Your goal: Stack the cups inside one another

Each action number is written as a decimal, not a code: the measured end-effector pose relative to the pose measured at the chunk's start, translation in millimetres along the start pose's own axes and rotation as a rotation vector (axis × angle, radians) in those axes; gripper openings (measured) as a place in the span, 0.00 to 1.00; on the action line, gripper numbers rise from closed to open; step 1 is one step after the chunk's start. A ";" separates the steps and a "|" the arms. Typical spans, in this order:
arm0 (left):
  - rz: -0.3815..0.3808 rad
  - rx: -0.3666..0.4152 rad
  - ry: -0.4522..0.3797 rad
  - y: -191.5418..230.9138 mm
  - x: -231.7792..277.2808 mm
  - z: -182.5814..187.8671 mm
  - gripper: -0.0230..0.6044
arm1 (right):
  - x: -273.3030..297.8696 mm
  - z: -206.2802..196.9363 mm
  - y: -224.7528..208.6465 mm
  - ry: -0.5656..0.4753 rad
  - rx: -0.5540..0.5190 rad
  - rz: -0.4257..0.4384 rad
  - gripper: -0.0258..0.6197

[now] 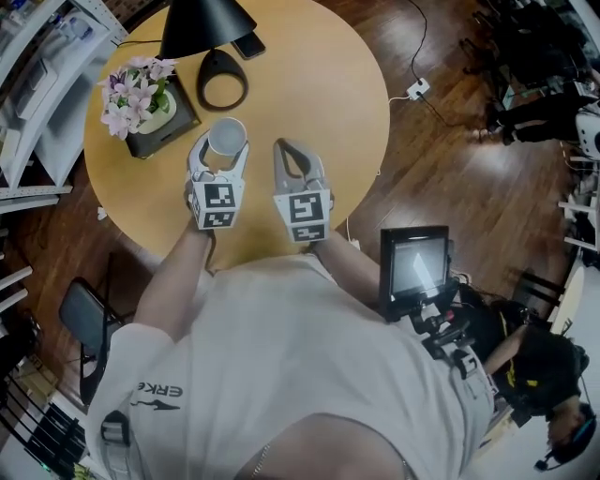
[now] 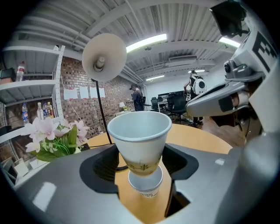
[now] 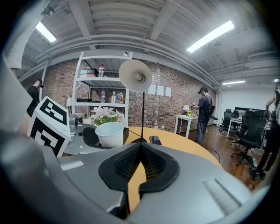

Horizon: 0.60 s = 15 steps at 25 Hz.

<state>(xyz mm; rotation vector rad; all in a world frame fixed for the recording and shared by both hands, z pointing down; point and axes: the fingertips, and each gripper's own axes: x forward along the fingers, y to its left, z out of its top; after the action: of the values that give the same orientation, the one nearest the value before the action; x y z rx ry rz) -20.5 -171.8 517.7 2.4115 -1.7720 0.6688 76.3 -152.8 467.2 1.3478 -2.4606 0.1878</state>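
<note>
A white paper cup (image 1: 226, 138) stands upright between the jaws of my left gripper (image 1: 221, 142), whose pads lie against its sides. In the left gripper view the cup (image 2: 140, 135) has its bottom set in the rim of a second cup (image 2: 145, 183) just under it, over the round wooden table (image 1: 328, 84). My right gripper (image 1: 298, 159) hovers beside it on the right, shut with nothing in it. In the right gripper view the shut gripper (image 3: 140, 151) points over the table, with the cup (image 3: 109, 133) at the left.
A box of pink flowers (image 1: 141, 98) sits left of the cup. A black lamp shade (image 1: 202, 23), its ring-shaped base (image 1: 222, 80) and a phone (image 1: 248, 45) lie behind it. The table's near edge runs just under the grippers. A monitor (image 1: 417, 267) stands at the right.
</note>
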 end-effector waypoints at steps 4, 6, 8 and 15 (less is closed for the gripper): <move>-0.023 -0.008 0.034 -2.7 7.8 -16.0 0.53 | 4.9 -7.4 -0.1 0.025 0.004 -0.003 0.06; -0.034 -0.009 0.050 -4.4 10.6 -22.8 0.53 | 7.0 -10.0 -0.4 0.035 0.005 -0.004 0.06; -0.044 -0.007 0.059 -6.4 12.9 -28.3 0.53 | 9.5 -12.4 -0.6 0.042 0.007 -0.006 0.06; -0.056 -0.004 0.085 -12.2 20.1 -42.5 0.53 | 15.4 -20.1 -0.9 0.059 0.030 -0.019 0.06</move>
<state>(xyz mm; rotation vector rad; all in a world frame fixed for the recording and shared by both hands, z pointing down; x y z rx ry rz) -17.1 -172.5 566.1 2.3826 -1.6657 0.7481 73.8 -160.2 491.3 1.3578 -2.4044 0.2571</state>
